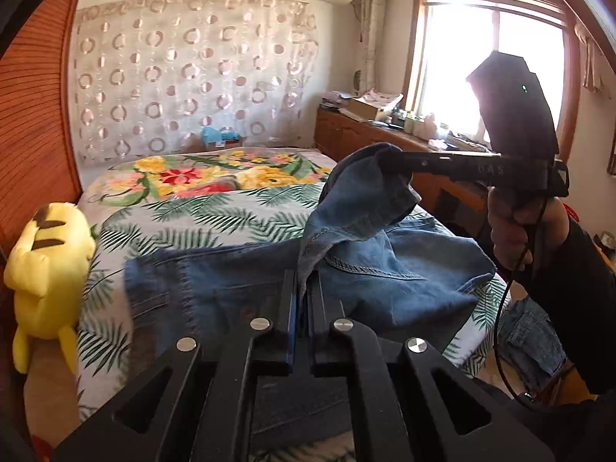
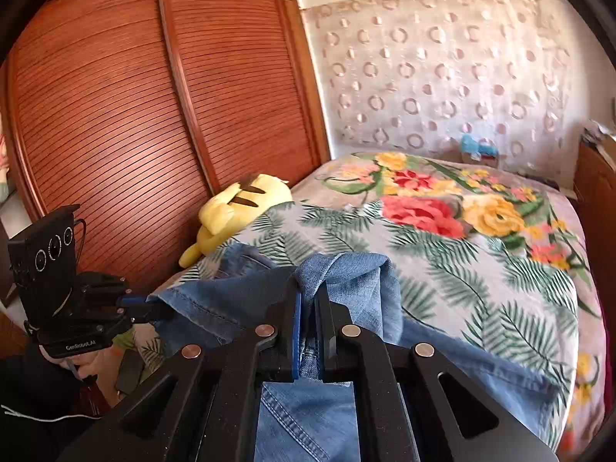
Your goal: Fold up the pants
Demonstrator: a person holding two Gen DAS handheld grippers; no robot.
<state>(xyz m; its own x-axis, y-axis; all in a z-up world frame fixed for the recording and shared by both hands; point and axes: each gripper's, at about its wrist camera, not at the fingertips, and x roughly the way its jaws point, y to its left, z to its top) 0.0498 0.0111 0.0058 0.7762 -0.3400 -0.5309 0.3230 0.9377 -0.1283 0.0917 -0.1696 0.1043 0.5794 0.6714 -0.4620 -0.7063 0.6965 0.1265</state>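
Observation:
Blue denim pants [image 1: 238,292] lie on the leaf-print bedspread [image 1: 215,215], part lifted off it. My left gripper [image 1: 303,281] is shut on a fold of the denim near the front edge of the bed. My right gripper [image 1: 396,161] shows to the right in the left wrist view, shut on a bunched end of the pants held above the bed. In the right wrist view the right gripper [image 2: 308,288] pinches the denim [image 2: 346,292], and the left gripper [image 2: 161,308] at the left holds a stretched edge of the same pants.
A yellow plush toy [image 1: 46,265] lies at the bed's left edge by the slatted wooden wardrobe [image 2: 134,107]. A flowered blanket [image 2: 442,200] covers the far bed. A cluttered wooden sideboard [image 1: 377,131] stands under the window. More denim [image 1: 535,335] lies on the floor at right.

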